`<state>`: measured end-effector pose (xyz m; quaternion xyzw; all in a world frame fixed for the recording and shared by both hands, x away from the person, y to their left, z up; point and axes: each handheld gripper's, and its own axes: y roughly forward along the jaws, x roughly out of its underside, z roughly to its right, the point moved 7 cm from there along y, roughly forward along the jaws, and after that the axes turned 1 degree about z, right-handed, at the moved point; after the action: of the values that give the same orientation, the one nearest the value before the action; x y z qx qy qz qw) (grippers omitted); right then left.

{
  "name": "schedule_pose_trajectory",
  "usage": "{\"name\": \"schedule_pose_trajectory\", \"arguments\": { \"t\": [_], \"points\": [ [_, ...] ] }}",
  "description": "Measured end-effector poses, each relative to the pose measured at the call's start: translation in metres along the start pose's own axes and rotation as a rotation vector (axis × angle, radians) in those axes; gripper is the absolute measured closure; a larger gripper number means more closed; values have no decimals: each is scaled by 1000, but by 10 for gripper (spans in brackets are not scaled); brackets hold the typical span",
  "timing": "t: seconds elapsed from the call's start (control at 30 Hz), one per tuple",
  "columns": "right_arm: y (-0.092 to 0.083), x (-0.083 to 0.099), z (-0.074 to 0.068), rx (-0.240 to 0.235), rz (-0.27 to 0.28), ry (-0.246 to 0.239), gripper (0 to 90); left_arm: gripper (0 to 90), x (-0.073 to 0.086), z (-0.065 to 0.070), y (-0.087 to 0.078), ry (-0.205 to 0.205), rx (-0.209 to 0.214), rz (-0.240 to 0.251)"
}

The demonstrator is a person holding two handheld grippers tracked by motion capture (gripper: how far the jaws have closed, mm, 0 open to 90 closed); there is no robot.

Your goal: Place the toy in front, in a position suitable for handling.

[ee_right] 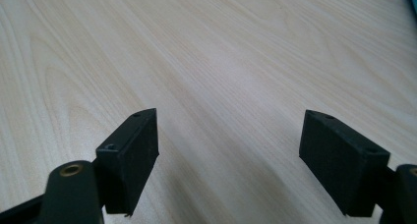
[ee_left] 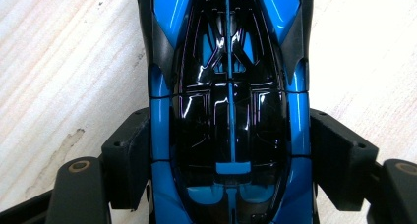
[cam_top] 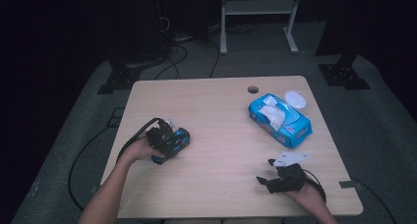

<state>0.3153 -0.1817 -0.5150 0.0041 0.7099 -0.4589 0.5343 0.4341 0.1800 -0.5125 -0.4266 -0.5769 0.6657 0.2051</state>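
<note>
Blue-and-black bodywork of a toy car [ee_left: 228,111] sits closest to the left gripper view's lens, its glossy canopy running straight up the frame with one black jaw against each flank; the pads appear to press on the sides, so I read this as a wide grip on the car, though whether it is tight I cannot tell. From the high view the left gripper [cam_top: 172,139] and the toy car [cam_top: 177,138] sit on the table [cam_top: 216,150], well to the left of the wipes pack [cam_top: 279,120]. To handle the car well, I would keep the jaws square across its middle, where the body is widest, since the smooth curved shell could slip forward or back if squeezed near a taper, and lift it level. The right gripper [cam_top: 269,171] rests near the front edge, in front of the wipes pack and a little left of it, with its jaws spread wide over bare wood and nothing between them. The pack's flap is open with a white wipe showing; its print is too small to read, and no lettering shows on the car.
</note>
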Motion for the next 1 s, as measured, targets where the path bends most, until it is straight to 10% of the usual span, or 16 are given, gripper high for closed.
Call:
{"name": "schedule_pose_trajectory", "arguments": {
  "t": [0.47, 0.73, 1.0],
  "points": [
    [-1, -1, 2, 6, 7, 4, 218, 259, -13, 8, -24, 33, -20, 61],
    [-9, -5, 9, 30, 41, 18, 218, 259, -62, 72, -33, 217, 7, 118],
    [-19, -3, 19, 51, 74, 57, 218, 259, -95, 133, -4, 357, 87, 99]
  ]
}}
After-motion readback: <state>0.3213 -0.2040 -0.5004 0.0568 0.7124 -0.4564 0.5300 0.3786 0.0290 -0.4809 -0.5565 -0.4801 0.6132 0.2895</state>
